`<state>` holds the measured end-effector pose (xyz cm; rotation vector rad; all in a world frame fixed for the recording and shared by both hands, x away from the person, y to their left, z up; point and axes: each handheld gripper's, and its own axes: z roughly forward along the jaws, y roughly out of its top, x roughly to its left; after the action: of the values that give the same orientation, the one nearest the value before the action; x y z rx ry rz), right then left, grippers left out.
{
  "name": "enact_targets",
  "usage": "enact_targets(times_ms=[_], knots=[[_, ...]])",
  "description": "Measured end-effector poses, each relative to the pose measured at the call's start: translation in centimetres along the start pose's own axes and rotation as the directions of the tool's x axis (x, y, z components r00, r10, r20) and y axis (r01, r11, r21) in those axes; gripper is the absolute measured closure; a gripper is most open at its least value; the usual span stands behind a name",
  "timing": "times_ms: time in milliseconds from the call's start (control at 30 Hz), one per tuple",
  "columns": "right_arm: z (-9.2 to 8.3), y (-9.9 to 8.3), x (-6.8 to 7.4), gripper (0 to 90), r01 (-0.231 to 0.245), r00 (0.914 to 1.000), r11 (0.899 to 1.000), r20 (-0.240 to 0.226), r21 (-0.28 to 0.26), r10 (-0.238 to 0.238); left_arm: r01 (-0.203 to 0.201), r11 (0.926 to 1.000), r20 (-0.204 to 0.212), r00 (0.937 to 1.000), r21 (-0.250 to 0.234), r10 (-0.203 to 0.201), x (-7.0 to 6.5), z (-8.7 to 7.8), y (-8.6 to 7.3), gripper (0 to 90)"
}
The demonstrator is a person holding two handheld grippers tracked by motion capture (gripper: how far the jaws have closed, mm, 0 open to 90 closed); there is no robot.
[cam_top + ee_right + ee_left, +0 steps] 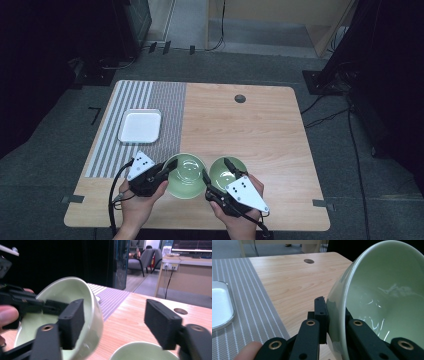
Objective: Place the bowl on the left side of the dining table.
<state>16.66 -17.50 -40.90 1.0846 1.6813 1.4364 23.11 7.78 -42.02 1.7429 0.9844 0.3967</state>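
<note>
Nearest the camera, the left hand-held gripper (169,172) pinches the rim of a tilted green bowl (186,175), one jaw inside, one outside. Just beside it on the wooden surface (250,125) sits a second green bowl (226,172); the right hand-held gripper (216,176) stands over it, jaws parted and empty.

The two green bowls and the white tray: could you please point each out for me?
Left green bowl (186,176), high view, inner bottom.
Right green bowl (223,173), high view, inner wall.
White tray (140,126), high view, flat centre.
</note>
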Motion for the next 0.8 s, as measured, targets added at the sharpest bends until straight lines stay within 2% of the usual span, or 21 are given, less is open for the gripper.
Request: enact_targets(times_ms=[67, 133, 200, 300, 467, 533, 800], knots=[[0.0, 0.1, -0.3, 23.2, -0.023, 0.9992, 1.0, -0.032, 0.014, 0.023, 0.01, 0.9999, -0.006, 0.9999, -0.005, -0.01, 0.5, -0.2, 0.1, 84.6], [0.0, 0.1, -0.5, 18.2, -0.028, 0.9986, 0.999, -0.044, 0.027, 0.029, 0.02, 0.9997, -0.014, 0.9997, -0.013, -0.02, 0.9, -0.4, 0.2, 84.6], [0.0, 0.1, -0.7, 17.4, -0.039, 0.9981, 0.999, -0.046, 0.033, 0.04, 0.026, 0.9995, -0.025, 0.9993, -0.019, -0.027, 1.4, -0.6, 0.3, 84.6], [0.1, 0.1, -1.1, 16.9, -0.033, 0.999, 0.998, -0.027, 0.044, 0.035, 0.042, 0.9986, -0.038, 0.9983, -0.031, -0.043, 2.2, -1.0, 0.4, 84.6], [0.0, 0.0, -2.3, 15.8, -0.056, 0.9982, 0.997, -0.018, 0.056, 0.057, 0.062, 0.9968, -0.069, 0.9955, -0.051, -0.065, 3.6, -1.7, 0.5, 84.6], [0.0, 0.0, -2.8, 15.6, -0.06, 0.9982, 0.996, -0.001, 0.061, 0.061, 0.073, 0.9956, -0.077, 0.994, -0.059, -0.078, 4.1, -2.0, 0.6, 84.7], [-0.2, -0.7, -6.1, 15.0, -0.089, 0.9944, 0.992, 0.065, 0.086, 0.083, 0.099, 0.9909, -0.114, 0.9875, -0.092, -0.109, 5.9, -3.1, 0.9, 84.7]])
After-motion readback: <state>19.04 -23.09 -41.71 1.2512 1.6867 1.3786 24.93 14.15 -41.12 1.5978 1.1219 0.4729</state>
